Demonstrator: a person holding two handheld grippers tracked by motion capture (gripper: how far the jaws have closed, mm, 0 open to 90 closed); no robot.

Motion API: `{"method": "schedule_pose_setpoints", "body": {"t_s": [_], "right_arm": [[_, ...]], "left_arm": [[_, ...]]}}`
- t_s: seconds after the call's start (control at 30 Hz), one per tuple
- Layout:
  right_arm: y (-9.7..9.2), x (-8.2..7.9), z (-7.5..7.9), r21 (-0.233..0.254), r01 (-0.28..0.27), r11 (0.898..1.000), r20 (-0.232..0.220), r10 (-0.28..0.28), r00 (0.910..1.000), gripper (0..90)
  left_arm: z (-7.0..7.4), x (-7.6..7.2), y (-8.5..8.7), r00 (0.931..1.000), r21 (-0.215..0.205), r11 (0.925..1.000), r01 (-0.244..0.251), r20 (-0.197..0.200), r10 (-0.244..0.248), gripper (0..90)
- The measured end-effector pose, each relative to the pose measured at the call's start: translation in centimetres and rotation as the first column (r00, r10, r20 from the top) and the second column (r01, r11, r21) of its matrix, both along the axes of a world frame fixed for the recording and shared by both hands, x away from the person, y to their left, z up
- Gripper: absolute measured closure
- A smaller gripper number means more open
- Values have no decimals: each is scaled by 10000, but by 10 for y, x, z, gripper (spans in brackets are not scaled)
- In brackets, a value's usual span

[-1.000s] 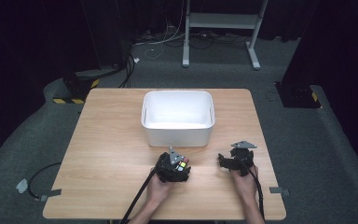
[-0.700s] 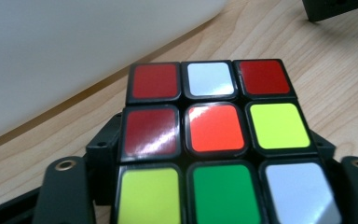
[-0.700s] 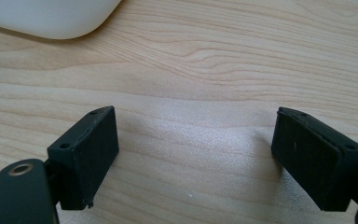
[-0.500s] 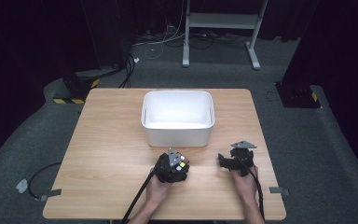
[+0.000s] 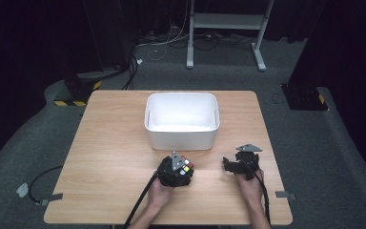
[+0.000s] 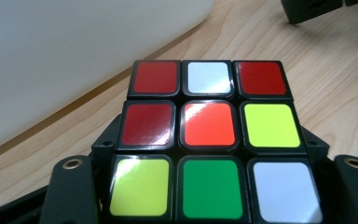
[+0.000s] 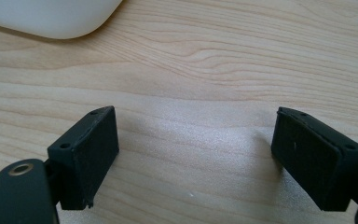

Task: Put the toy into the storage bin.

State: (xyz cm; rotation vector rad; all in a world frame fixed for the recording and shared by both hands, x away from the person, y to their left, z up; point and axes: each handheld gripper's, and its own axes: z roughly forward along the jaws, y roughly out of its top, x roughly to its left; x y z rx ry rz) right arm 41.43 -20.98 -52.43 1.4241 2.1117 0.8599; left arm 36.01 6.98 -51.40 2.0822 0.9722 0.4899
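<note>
— Cube (image 6: 208, 140) position?
— Puzzle cube sits between the left gripper (image 5: 175, 171) jaws, which have just closed onto its sides, on the table (image 5: 109, 143) at six o'clock from the white bin (image 5: 181, 119).
— And at three o'clock of it?
— Right gripper (image 7: 196, 154) stands spread wide, holding nothing, over bare wood.

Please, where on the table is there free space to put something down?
The table is bare left of the tub, between it and the left edge, and also right of it. Bare wood lies between the open right gripper's jaws. It is crowded just before the tub, where the left gripper holds the cube.
</note>
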Motion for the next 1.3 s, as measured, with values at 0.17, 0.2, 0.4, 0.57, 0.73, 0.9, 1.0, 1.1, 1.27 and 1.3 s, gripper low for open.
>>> {"method": "schedule_pose_setpoints", "body": {"t_s": [0.17,0.2,0.4,0.57,0.73,0.9,1.0,1.1,1.27,1.3], "right_arm": [[0,0,0,0,-26,10000,8,26,10000,146],[0,0,0,0,-25,10000,7,25,10000,146],[0,0,0,4,-28,10000,3,28,10000,146],[0,0,0,0,-49,10000,9,49,10000,146],[0,0,0,2,-47,10000,7,47,10000,146],[0,0,0,-2,-52,10000,9,52,10000,147],[0,0,0,-3,-51,10000,10,51,10000,147],[0,0,0,-1,-50,10000,9,50,10000,147],[0,0,0,-1,-60,10000,10,60,10000,146],[0,0,0,-1,-63,10000,10,63,10000,146]], "left_arm": [[3,-1,1,9997,-133,9996,229,-124,-231,326],[5,-1,1,9992,-122,9992,371,-113,-373,326],[11,-1,3,9981,-358,9975,602,-106,-606,326],[12,0,6,9976,-597,9963,618,-265,-635,327],[15,1,8,9965,-565,9958,722,-379,-745,327],[20,2,9,9963,-670,9947,782,-311,-804,326],[25,3,8,9951,-693,9934,910,-333,-935,327],[30,3,8,9942,-497,9933,1041,-220,-1053,327],[34,4,10,9930,-516,9921,1147,-221,-1160,327],[35,5,10,9928,-525,9918,1162,-228,-1175,327]]}}
